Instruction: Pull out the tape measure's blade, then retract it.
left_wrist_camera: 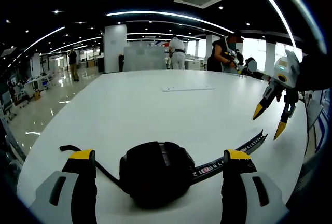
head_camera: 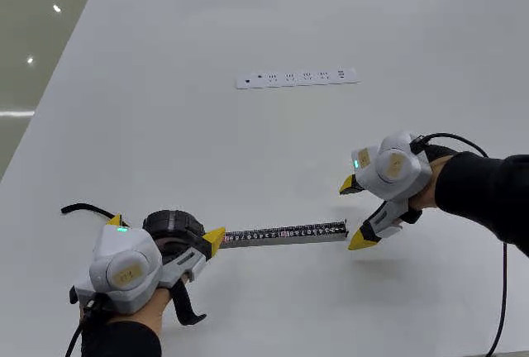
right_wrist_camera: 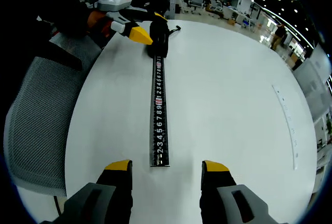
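The black tape measure case (head_camera: 173, 226) rests on the white table (head_camera: 273, 10) at the near left. My left gripper (head_camera: 165, 229) straddles it, open, with a gap showing on each side of the case (left_wrist_camera: 155, 175) in the left gripper view. The blade (head_camera: 285, 232) lies pulled out flat to the right, its numbers facing up. My right gripper (head_camera: 356, 212) hovers open just past the blade's end, touching nothing. In the right gripper view the blade (right_wrist_camera: 158, 110) runs away from my right gripper (right_wrist_camera: 166, 167) towards the case (right_wrist_camera: 158, 40).
A white power strip (head_camera: 297, 78) lies at mid-table, farther back. A black strap (head_camera: 83, 208) trails left from the case. A grey mesh chair (right_wrist_camera: 36, 115) stands at the table's near edge. People stand beyond the far end (left_wrist_camera: 223, 53).
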